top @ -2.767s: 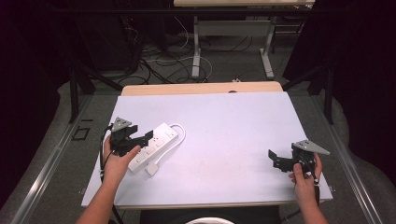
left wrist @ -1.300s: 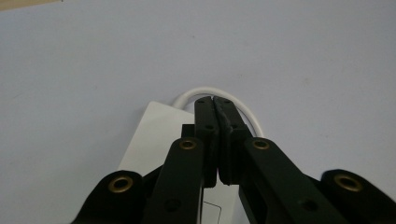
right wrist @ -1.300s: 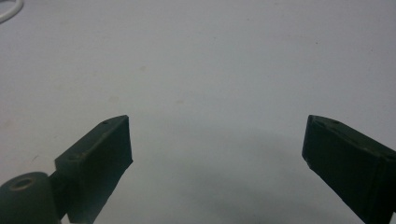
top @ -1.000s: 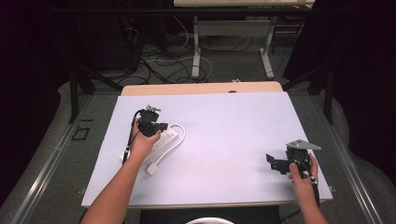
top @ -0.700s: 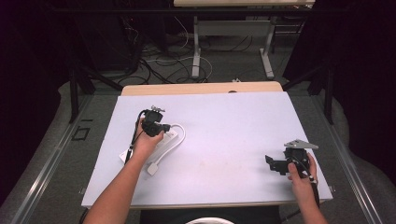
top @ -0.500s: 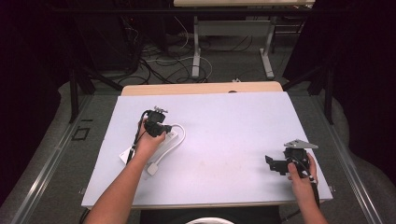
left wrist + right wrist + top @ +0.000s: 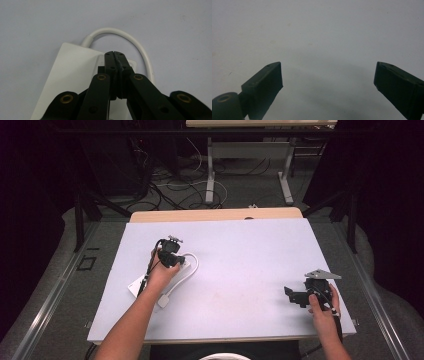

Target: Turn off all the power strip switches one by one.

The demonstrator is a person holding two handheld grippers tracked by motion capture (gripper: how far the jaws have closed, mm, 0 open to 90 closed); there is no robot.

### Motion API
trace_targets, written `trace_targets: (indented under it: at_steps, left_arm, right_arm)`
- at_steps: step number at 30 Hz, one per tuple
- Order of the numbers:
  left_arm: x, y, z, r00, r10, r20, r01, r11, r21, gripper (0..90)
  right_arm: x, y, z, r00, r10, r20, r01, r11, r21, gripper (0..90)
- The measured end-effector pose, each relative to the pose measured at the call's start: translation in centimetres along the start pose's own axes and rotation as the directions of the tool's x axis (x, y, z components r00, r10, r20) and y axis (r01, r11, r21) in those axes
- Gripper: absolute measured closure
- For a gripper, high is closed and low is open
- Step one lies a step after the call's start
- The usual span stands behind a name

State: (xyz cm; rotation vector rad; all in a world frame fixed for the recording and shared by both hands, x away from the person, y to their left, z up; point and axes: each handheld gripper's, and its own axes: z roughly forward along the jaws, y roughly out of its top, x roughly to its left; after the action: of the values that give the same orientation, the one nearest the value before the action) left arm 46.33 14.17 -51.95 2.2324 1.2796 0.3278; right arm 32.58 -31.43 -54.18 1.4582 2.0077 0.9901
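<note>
Lying flat, white power strip (image 7: pixel 75 72) with looped cord (image 7: pixel 130 40).

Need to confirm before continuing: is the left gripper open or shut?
Shut. The left gripper's fingers meet tip to tip over the power strip.

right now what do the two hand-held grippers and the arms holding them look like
Both are black. The left hand-held gripper has flat linkage bars with brass-coloured pivot rings and a thin black cable trailing along the forearm. The right hand-held gripper has blocky rectangular jaws and carries a grey three-cornered plate on top. Both forearms are bare, with no sleeves in view.
</note>
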Motion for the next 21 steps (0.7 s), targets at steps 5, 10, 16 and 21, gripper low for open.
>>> trace_targets:
  at_steps: [5,10,16,21]
  left_arm:
    - [-0.55,0.08,0.14,0.9988,0.032,-0.037,-0.031,0.9994,0.017,90.0]
    - [-0.69,0.13,0.08,0.9985,0.036,-0.041,-0.035,0.9992,0.017,90.0]
    - [-0.55,0.21,-0.05,1.0000,-0.007,-0.004,0.007,1.0000,0.000,90.0]
    - [-0.42,0.26,-0.03,0.9999,-0.013,0.002,0.013,0.9999,0.001,90.0]
  right_arm:
    - [0.03,-0.01,0.06,1.0000,-0.002,-0.002,0.002,1.000,0.003,7.6]
    - [0.03,-0.01,0.06,1.0000,-0.002,-0.001,0.002,1.000,0.003,7.6]
    - [-0.07,-0.01,0.01,1.0000,0.003,0.004,-0.003,1.000,-0.003,7.6]
    - [-0.10,-0.04,-0.03,1.0000,0.005,0.002,-0.005,1.000,-0.002,7.6]
